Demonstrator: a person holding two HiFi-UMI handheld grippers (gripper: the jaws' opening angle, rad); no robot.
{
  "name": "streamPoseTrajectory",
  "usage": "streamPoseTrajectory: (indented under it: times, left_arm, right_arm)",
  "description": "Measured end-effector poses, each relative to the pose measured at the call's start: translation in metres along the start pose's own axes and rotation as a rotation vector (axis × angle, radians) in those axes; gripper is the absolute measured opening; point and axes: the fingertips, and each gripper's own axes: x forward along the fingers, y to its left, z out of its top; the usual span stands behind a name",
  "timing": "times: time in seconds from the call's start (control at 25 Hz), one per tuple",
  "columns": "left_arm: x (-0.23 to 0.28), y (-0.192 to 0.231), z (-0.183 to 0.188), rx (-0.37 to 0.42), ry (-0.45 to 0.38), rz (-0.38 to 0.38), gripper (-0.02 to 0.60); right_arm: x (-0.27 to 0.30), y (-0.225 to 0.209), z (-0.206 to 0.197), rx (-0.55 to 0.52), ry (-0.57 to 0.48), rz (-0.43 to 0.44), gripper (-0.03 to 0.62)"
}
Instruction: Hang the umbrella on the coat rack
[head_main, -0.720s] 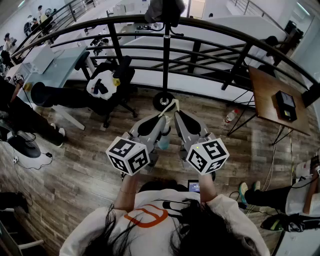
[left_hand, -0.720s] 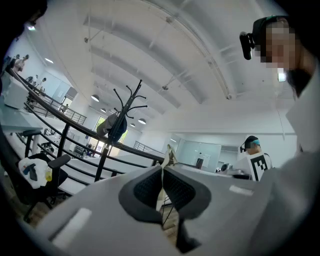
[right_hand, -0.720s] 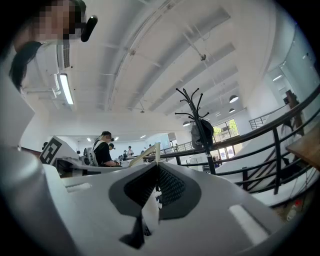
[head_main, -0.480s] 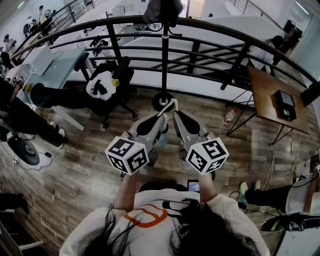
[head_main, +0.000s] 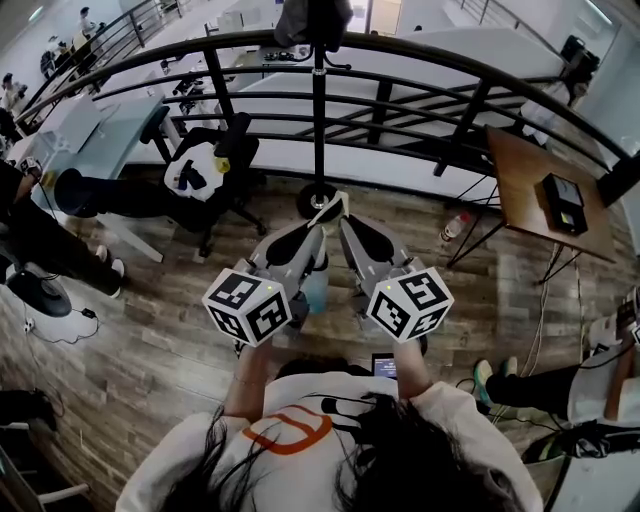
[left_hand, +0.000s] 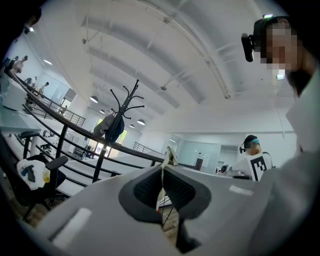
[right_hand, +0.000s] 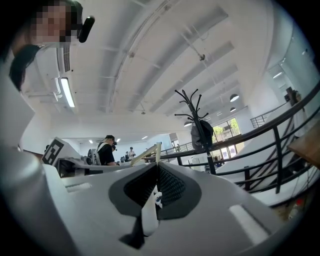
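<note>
1. Both the left gripper (head_main: 320, 224) and the right gripper (head_main: 345, 224) sit slightly higher and further left in the head view than a moment ago.
2. Only a pale blue sliver of the umbrella (head_main: 316, 285) shows between them. The rest is hidden underneath.
3. The coat rack (head_main: 318, 110) stands just ahead, its top cut off.
4. The left gripper is pinched closed on the umbrella's cream strap (left_hand: 170, 155).
5. The right gripper is clamped on the same strap.
</note>
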Motion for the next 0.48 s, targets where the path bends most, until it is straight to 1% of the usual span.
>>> streamPoseTrajectory:
  times: [0.2, 0.32, 0.48]
  left_arm:
    - [0.013, -0.009, -0.004, 0.005, -0.003, -0.006, 0.000]
    - [0.023, -0.013, -0.006, 0.002, -0.008, -0.008, 0.000]
    - [0.044, -0.014, 0.000, 0.033, -0.015, -0.008, 0.000]
  right_arm:
    - [-0.008, -0.016, 0.004, 0.031, -0.006, 0.005, 0.029]
    - [-0.011, -0.024, 0.009, 0.013, -0.009, 0.011, 0.029]
    - [-0.010, -0.043, 0.018, -0.007, -0.017, 0.020, 0.029]
